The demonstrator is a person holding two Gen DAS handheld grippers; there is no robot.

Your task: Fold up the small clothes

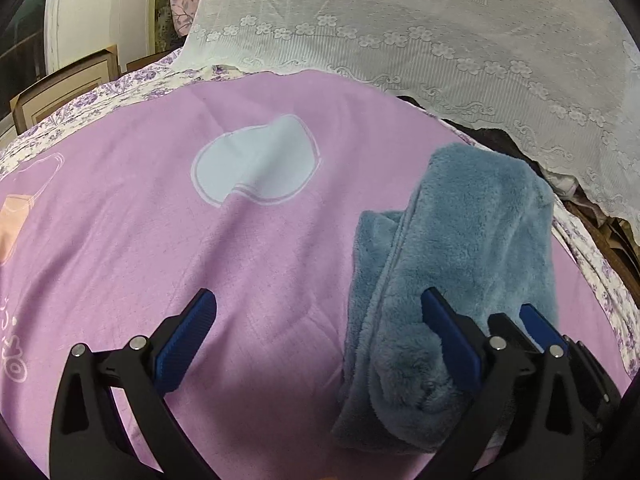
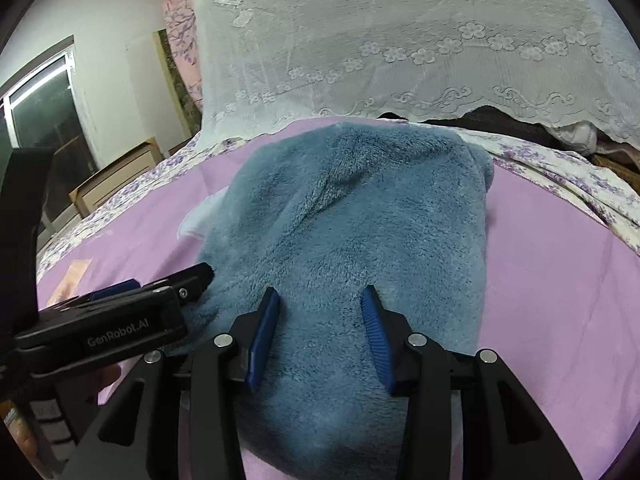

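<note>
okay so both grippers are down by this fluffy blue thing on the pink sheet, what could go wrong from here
Three risks:

1. The two grippers sit close together at the near end of the blue fleece garment; the left gripper and right gripper could knock into each other.

2. Both are open. Closing low might pinch the pink sheet along with the fleece.

3. The fleece is thick and already doubled over, so a fold may spring back open.

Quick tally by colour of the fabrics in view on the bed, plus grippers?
Blue-grey: 1, fleece garment
Pink: 1, printed sheet
White: 1, lace cover
Purple floral: 1, bedspread
Grippers: 2, left gripper and right gripper, both open over the fleece
Total: 4 fabrics, 2 grippers, 6 items
</note>
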